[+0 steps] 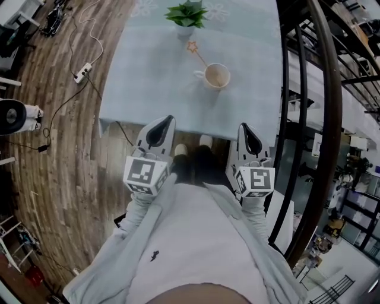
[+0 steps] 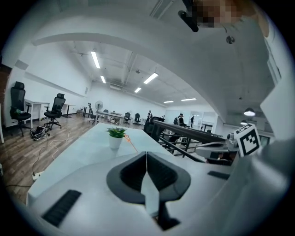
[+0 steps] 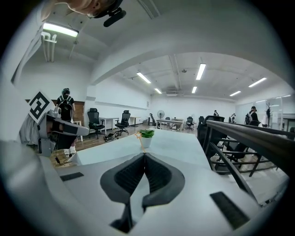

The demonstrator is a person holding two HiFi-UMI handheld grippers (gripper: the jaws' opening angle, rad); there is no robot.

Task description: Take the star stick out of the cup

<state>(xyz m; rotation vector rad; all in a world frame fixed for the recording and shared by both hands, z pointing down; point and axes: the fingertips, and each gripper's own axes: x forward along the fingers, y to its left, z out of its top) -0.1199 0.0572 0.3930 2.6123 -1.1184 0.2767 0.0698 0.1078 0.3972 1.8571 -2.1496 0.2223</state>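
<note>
Pale blue tablecloth [image 1: 148, 77] bears a cream ceramic cup [image 1: 217, 77] holding a thin orange star stick [image 1: 198, 54], while the left gripper [image 1: 170, 119] and right gripper [image 1: 243, 126] hang well short, jaws pressed together, empty.

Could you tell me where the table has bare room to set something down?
The table is bare between its left edge and the cup, and along the near edge. Crowded far-centre, around cup, star stick and potted plant.

Left gripper [image 1: 168, 119] and right gripper [image 1: 243, 126] — jaws together, empty — held side by side.
</note>
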